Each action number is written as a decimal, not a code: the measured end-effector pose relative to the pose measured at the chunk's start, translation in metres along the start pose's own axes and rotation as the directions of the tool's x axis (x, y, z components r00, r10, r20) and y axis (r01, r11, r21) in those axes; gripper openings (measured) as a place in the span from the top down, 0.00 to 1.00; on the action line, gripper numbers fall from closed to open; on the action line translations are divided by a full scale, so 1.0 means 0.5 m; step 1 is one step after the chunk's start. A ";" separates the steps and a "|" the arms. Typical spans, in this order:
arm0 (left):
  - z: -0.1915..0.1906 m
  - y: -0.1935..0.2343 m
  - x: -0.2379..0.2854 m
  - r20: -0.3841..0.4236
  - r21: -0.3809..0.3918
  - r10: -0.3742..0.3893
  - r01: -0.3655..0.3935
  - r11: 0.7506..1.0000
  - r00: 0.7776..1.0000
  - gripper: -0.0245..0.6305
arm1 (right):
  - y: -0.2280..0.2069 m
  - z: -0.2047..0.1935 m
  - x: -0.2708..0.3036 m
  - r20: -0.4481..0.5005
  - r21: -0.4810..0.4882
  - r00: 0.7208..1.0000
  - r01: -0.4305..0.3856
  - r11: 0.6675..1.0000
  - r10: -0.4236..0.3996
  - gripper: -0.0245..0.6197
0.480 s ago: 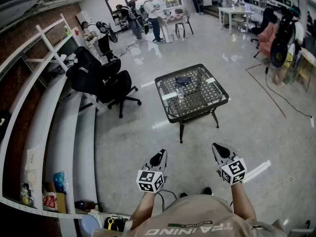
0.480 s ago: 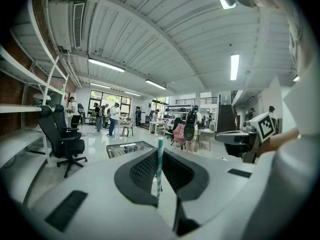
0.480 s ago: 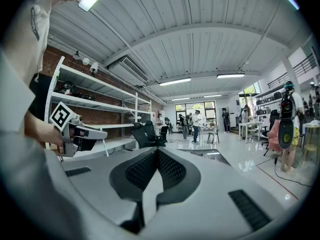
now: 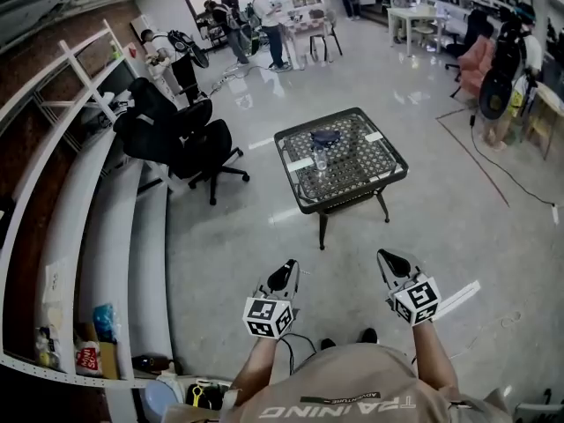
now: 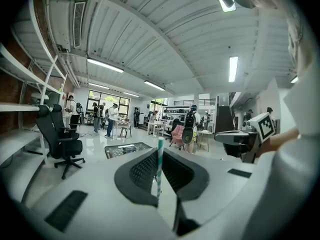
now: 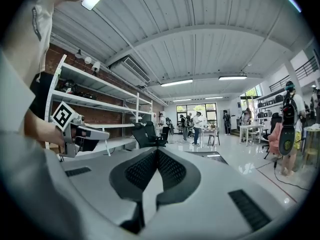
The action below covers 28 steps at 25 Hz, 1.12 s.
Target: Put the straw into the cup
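Head cam: high, faces steeply down; left gripper & right gripper near, table far. Gripper cams: low, face fwd along own jaws; all 3 share table.

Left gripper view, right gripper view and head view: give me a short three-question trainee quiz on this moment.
1. True or false: the left gripper has its jaws shut on a striped straw.
2. The right gripper has its jaws: A wide apart; B together with nothing between them; C shut on a spoon.
3. Where does the cup stand?

Key: 1 true. 2 B. 3 On the black table, well ahead of both grippers.
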<state>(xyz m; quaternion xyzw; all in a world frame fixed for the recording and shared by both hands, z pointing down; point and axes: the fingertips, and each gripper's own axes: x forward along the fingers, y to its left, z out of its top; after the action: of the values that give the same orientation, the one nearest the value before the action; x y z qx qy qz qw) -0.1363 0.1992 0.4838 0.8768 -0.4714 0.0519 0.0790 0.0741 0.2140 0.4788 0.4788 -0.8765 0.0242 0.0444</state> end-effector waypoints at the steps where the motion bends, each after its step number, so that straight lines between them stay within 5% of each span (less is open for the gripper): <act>1: 0.001 0.005 -0.001 0.004 0.001 0.001 -0.001 1.000 1.000 0.91 | 0.002 0.001 0.004 0.000 -0.002 1.000 -0.001 1.000 0.001 0.94; 17: -0.024 0.107 0.026 -0.007 -0.012 -0.012 0.011 1.000 1.000 0.91 | 0.050 -0.035 0.083 -0.042 -0.016 0.999 -0.005 1.000 0.004 0.94; 28: 0.012 0.127 0.166 -0.026 -0.014 0.002 -0.002 1.000 1.000 0.91 | -0.081 -0.033 0.158 -0.039 0.013 0.999 -0.003 1.000 0.004 0.94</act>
<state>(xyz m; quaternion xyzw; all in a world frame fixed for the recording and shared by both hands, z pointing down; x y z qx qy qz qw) -0.1437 0.0956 0.4975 0.8751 -0.4714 0.0601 0.0915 0.0666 0.1271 0.5030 0.4770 -0.8761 0.0391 0.0584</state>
